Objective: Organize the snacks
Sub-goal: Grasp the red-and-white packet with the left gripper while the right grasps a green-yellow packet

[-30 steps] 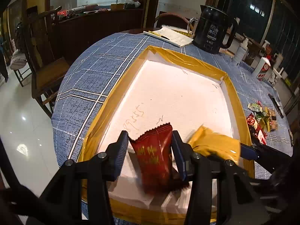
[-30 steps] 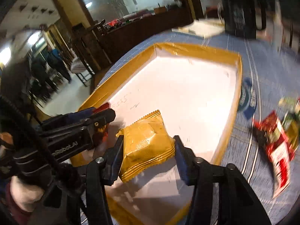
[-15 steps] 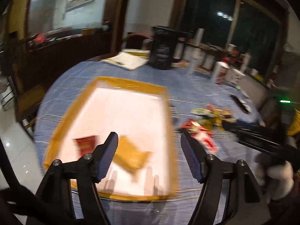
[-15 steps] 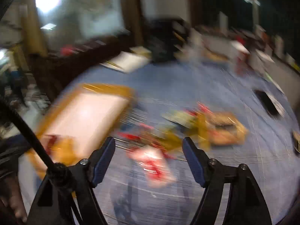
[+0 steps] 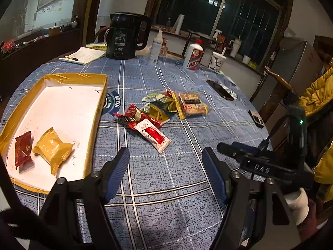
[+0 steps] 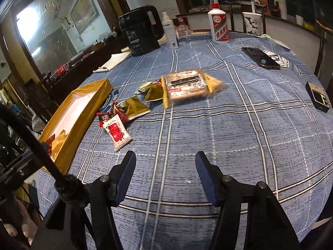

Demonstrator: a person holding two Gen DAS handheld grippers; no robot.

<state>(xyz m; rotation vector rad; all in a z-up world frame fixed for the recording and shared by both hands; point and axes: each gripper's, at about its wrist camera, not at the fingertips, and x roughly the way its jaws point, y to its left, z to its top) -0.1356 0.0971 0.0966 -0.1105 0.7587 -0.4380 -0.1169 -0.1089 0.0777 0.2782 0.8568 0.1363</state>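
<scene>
Both the left gripper and right gripper hover spread wide and empty above the tablecloth; the loose snack pile lies ahead, beside the gold-rimmed tray holding a red packet and a yellow packet

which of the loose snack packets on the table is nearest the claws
The white packet with red print, lying at the pile's near edge on the blue checked tablecloth; the others lie farther back.

I saw blue plaid tablecloth over round table. Black kettle stood at far edge, notepad with pen just left of it. White spray bottle right of kettle, then white liquor bottle, paper cup. Dark phone lay flat at right. Yellow jacket hung at right edge.
</scene>
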